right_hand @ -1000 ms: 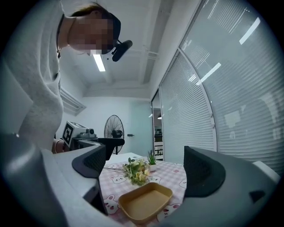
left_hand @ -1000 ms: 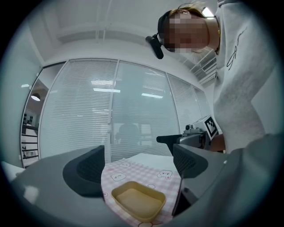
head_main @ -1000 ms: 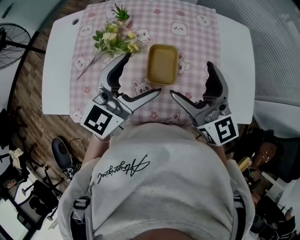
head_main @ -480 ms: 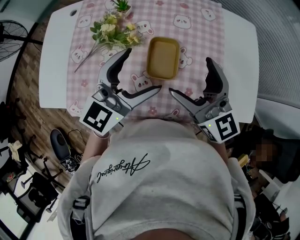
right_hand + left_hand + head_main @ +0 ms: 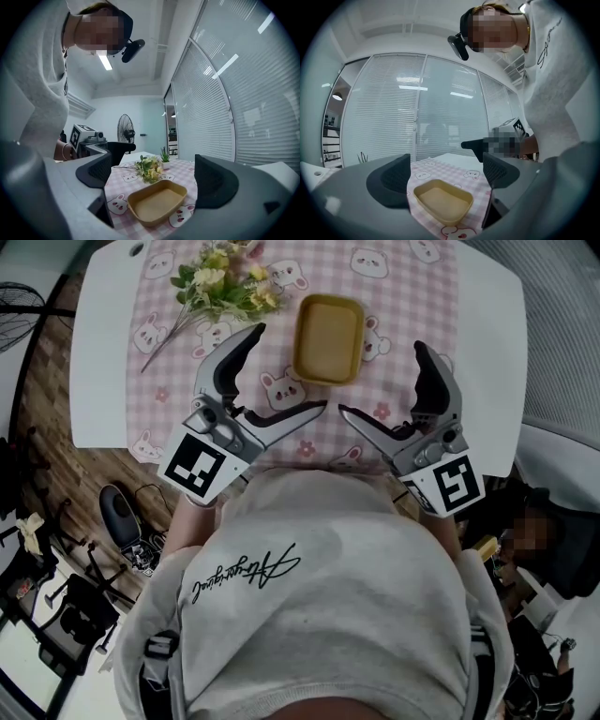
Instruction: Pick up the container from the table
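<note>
A white bench (image 5: 94, 381) fills the upper part of the head view, laid with a pink checked cloth (image 5: 403, 296) printed with bears and rabbits. Nearest the person, at the cloth's lower edge, the left tongs (image 5: 289, 371) and the right tongs (image 5: 381, 378) hover with jaws spread wide and nothing between them.

Just beyond, at upper centre, the container (image 5: 328, 338) sits on the cloth. It is a shallow, empty, mustard-yellow tray with rounded corners and a smooth matte wall, probably plastic. Each gripper view frames it ahead, between its 2 open jaws.

This looks like the approach step. The next move calls for bringing 1 pair forward astride a thin side wall and closing on it.

Farther off, at upper left, a spray of yellow and green flowers (image 5: 220, 282) lies on the cloth.
</note>
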### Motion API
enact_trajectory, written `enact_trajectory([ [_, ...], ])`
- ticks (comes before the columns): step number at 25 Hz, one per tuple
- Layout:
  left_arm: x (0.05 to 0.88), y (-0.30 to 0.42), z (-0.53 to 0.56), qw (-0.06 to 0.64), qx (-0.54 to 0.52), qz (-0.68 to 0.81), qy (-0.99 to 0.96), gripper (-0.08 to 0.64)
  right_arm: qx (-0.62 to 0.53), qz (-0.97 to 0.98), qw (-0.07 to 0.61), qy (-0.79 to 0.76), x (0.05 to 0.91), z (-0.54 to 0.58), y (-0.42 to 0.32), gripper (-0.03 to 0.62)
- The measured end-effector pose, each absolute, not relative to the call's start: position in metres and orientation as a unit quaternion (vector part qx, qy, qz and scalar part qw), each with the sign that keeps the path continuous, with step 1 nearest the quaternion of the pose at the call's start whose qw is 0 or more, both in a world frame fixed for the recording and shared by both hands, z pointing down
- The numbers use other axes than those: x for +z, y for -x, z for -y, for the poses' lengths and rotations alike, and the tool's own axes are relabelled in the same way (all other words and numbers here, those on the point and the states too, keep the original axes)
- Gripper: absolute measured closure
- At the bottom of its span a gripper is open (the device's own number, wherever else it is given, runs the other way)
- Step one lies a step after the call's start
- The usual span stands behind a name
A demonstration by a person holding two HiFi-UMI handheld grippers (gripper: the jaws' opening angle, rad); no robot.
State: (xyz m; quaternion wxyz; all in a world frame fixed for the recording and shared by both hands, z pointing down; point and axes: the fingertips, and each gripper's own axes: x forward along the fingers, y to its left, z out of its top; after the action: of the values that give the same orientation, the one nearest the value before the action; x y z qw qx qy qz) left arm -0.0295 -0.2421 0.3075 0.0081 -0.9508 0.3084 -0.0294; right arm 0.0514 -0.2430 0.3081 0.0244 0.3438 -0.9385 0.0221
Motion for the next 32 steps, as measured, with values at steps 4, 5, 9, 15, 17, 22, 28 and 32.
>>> enact_trajectory([
  [4, 0.316, 0.030, 0.242, 0.001, -0.038, -0.307, 0.951, 0.097, 0.025, 0.939, 0.032, -0.340, 0.315, 0.245, -0.049, 0.054],
  [5, 0.318, 0.030, 0.242, 0.000, -0.039, -0.306, 0.951, 0.097, 0.026, 0.940, 0.033, -0.339, 0.316, 0.245, -0.048, 0.054],
  [9, 0.326, 0.029, 0.242, -0.004, -0.047, -0.302, 0.952, 0.097, 0.032, 0.941, 0.042, -0.333, 0.326, 0.246, -0.046, 0.052],
  [15, 0.335, 0.027, 0.245, -0.009, -0.056, -0.300, 0.952, 0.097, 0.041, 0.942, 0.055, -0.328, 0.339, 0.247, -0.043, 0.051],
  [17, 0.338, 0.026, 0.245, -0.011, -0.060, -0.298, 0.953, 0.097, 0.043, 0.942, 0.057, -0.327, 0.342, 0.248, -0.043, 0.051],
  [22, 0.348, 0.024, 0.244, -0.012, -0.071, -0.293, 0.953, 0.097, 0.045, 0.942, 0.069, -0.325, 0.354, 0.248, -0.044, 0.051],
  [28, 0.358, 0.023, 0.244, -0.024, -0.079, -0.292, 0.953, 0.097, 0.040, 0.941, 0.095, -0.322, 0.370, 0.249, -0.042, 0.049],
  [32, 0.369, 0.022, 0.244, -0.019, -0.096, -0.289, 0.952, 0.097, 0.041, 0.939, 0.114, -0.322, 0.381, 0.250, -0.038, 0.048],
])
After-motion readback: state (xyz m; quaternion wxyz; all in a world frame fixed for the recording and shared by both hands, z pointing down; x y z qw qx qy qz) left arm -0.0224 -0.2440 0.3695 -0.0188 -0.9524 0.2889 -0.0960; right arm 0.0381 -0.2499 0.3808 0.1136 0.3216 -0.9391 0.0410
